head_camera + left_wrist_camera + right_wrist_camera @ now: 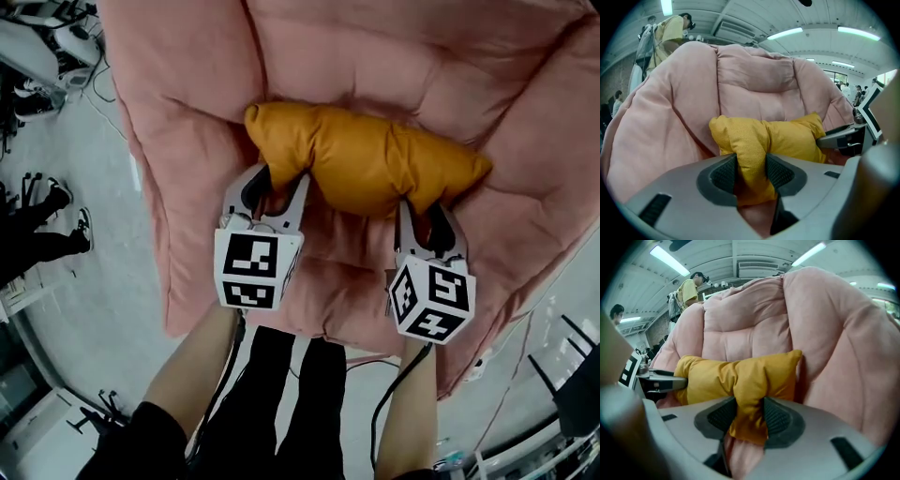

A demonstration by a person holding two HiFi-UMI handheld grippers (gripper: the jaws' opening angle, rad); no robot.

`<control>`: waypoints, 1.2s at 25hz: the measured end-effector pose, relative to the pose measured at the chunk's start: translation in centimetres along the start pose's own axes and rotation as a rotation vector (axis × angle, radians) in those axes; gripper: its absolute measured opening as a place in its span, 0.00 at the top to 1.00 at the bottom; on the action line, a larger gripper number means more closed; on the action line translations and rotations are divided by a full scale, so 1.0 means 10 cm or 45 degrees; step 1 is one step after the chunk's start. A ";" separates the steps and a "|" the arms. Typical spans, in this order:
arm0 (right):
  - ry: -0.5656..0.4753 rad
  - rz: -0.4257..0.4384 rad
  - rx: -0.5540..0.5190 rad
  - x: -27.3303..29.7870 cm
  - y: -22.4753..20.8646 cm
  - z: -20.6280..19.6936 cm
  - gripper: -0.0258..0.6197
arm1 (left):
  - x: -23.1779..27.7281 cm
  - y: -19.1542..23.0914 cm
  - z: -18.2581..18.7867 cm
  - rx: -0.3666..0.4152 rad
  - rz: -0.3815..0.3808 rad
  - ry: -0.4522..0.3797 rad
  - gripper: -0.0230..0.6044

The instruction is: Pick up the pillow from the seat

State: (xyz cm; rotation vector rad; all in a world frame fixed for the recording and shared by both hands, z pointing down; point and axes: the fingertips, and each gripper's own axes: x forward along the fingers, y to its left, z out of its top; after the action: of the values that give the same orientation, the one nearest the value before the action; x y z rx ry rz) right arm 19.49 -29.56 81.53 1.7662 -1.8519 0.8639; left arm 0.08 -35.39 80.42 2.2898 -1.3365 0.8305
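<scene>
A plump mustard-yellow fabric pillow (366, 155) lies across the middle of the head view, resting on the lower cushion of the pink quilted padded seat (375, 56) and leaning against its backrest. The left gripper (278, 183) has closed on the pillow's near edge toward its left end, and the right gripper (424, 211) has closed on the same edge toward its right end. In each gripper view a fold of yellow cloth and stuffing is squeezed narrow between the dark ribbed pads (725, 174), so both grips look firm. The pillow bulges above each pinch and dips where it is clamped, which suggests loose, springy filling and very little weight. It should lift easily, but it will probably sag in the middle and flop rather than hold its shape. The woven cover looks matte rather than slick, so slipping seems unlikely as long as each gripper has stuffing as well as cloth. A thin pinch of cover alone could creep out. Two holds spread along the long edge, as here, seem the sensible places. Nothing about the pillow looks fragile, and the soft seat beneath it offers no hard edge to catch on.
</scene>
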 end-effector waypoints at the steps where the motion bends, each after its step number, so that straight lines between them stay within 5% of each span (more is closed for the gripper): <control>1: -0.005 -0.004 -0.001 -0.01 0.00 0.01 0.66 | -0.01 -0.01 0.01 -0.002 -0.005 -0.002 0.66; 30: -0.220 -0.051 -0.047 -0.78 0.10 0.36 0.75 | -0.88 -0.18 0.55 -0.015 -0.046 -0.308 0.75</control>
State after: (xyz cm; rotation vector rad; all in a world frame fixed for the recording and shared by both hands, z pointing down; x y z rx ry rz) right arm 19.60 -26.44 73.47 1.9001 -1.9186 0.6769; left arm 0.02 -31.83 70.52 2.4595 -1.3885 0.5449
